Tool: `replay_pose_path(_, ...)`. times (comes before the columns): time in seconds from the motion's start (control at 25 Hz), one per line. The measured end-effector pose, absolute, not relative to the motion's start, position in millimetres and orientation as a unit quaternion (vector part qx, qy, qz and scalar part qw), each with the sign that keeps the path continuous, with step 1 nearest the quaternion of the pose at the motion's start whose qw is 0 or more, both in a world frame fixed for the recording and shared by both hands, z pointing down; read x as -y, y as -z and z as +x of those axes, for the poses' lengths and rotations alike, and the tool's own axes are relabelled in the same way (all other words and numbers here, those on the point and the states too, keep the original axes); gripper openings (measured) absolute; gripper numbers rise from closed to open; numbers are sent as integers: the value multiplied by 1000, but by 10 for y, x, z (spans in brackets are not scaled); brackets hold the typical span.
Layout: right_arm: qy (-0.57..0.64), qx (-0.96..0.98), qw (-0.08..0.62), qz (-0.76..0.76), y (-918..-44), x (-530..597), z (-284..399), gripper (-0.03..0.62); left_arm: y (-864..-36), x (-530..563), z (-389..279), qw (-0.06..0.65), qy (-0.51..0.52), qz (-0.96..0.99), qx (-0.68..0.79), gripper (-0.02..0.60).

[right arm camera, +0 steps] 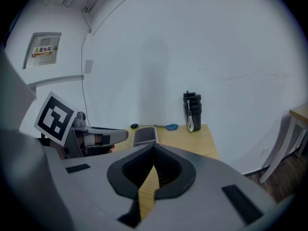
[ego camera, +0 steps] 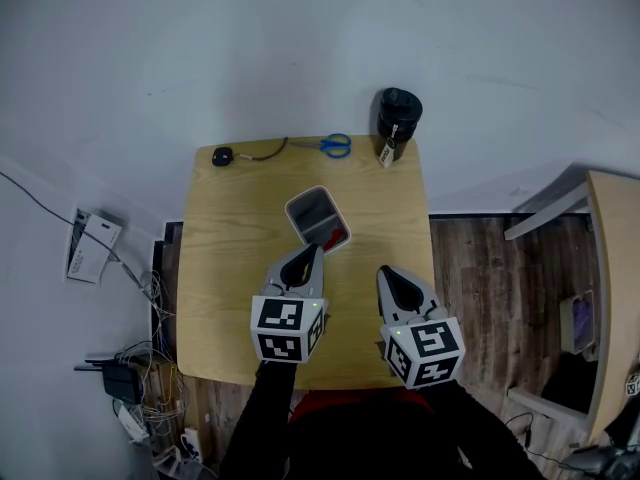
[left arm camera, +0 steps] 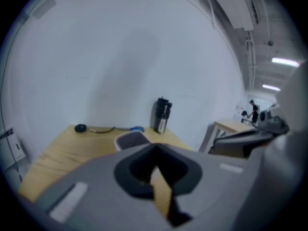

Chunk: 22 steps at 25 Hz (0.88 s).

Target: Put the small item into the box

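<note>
Head view, looking steeply down: a small wooden table (ego camera: 225, 298) stands against a pale wall, and near its middle lies a shallow white box (ego camera: 305, 208) with rounded corners, set at a slant. A small red item (ego camera: 338, 235) already rests inside the box at its near right corner; what kind of object it is cannot be told. The left gripper (ego camera: 312, 252) points its tip just beside the near edge of the box, and the right gripper (ego camera: 388, 274) hovers near it to the right, apart from the box. The two gripper views show both pairs of jaws pressed together at the tips, with only bare tabletop seen through the slot behind them, so neither carries anything. Along the far edge of the table are a small black object (ego camera: 222, 155) trailing a cord, blue-handled scissors (ego camera: 336, 145) and a tall black bottle (ego camera: 398, 114) with a hanging tag. The placing looks done. The care now is to draw the left gripper up and back without brushing the rim, since the light box could slide or tip the red piece out.
</note>
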State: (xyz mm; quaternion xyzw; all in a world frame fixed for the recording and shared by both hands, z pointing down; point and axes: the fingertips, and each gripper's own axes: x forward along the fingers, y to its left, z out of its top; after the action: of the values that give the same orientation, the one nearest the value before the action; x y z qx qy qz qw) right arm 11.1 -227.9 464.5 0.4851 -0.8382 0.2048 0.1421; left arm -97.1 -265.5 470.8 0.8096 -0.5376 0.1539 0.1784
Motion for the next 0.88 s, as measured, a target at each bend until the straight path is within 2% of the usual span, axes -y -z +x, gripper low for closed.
replay_pose_path(0.88,-184,844,122,490,-4427,1891,27,8,-4485,2051,-1183,175,-126,811,543,3)
